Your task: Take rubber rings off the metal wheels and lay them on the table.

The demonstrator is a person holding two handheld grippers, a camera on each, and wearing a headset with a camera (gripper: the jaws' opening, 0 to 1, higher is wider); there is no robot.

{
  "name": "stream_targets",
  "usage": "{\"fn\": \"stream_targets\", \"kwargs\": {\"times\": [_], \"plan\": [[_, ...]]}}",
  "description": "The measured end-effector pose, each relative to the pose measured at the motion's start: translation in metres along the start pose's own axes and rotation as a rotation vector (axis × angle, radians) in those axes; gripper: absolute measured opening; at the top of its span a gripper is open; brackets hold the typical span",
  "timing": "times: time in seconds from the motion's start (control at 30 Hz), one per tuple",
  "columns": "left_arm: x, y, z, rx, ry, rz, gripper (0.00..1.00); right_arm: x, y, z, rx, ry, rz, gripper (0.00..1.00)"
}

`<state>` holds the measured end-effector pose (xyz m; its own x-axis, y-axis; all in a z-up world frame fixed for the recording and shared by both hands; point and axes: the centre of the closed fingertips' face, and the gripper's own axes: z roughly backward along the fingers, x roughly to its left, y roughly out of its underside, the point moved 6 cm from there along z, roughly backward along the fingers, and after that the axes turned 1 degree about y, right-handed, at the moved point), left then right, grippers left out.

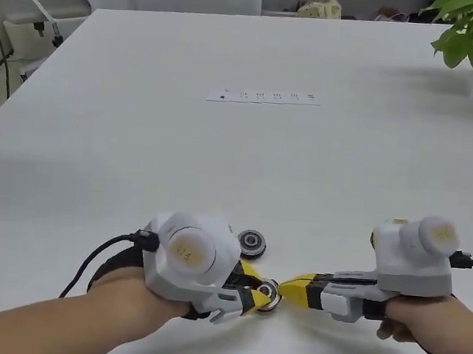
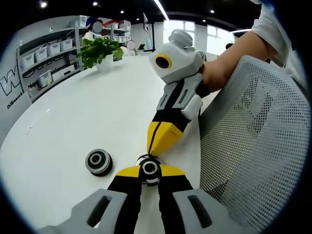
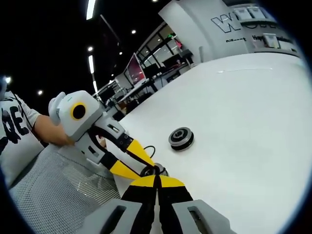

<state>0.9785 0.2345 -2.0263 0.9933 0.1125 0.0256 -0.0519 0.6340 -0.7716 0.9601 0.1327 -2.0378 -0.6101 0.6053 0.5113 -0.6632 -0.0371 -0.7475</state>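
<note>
**Item 1. Left gripper.** It enters from 9 o'clock, low at the near edge of the worktop. Its fingers are clamped on opposite sides of a small metal wheel.

**Item 2. Held wheel.** It sits between the left fingers with its hub facing the left gripper view. The dark rubber ring is on its rim. Whether the wheel rests on the worktop cannot be told.

**Item 3. Loose wheel.** It lies flat on the worktop at 11 o'clock of the held wheel, near but apart. Its ring is in place and nothing touches it.

**Item 4. Right gripper.** It enters from 3 o'clock. Its fingers are drawn together to a point touching the held wheel's rim. Whether any rubber is pinched between them cannot be told.

**Hazards, as judged:**
- The right tips may skid off the rim if they have caught no rubber, and then pull away with nothing.
- A hard pull may twist the wheel out of the left clamp, since that grip covers only two narrow contacts.
- The work sits at the worktop's near edge, so a wheel or ring that springs free may drop off the edge.
- A sideways slip may knock the loose wheel and set it rolling.
</note>
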Motion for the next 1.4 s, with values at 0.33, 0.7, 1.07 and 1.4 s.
{"fn": "stream_targets", "kwargs": {"times": [0.33,0.7,1.07,1.4], "plan": [[0.001,0.0,0.0,0.002,0.0,0.003,0.07,0.002,-0.001,-0.001,0.001,-0.013,0.007,0.0],[0.001,0.0,0.0,0.002,-0.001,0.004,0.07,0.004,-0.001,-0.003,0.001,-0.03,0.012,0.0],[0.0,-0.001,0.0,0.001,-0.001,0.005,0.07,0.006,-0.002,-0.004,-0.006,-0.044,0.011,0.0],[0.0,-0.001,-0.001,-0.005,0.001,0.005,0.07,0.009,-0.003,-0.004,-0.01,-0.069,0.014,0.0]]}}
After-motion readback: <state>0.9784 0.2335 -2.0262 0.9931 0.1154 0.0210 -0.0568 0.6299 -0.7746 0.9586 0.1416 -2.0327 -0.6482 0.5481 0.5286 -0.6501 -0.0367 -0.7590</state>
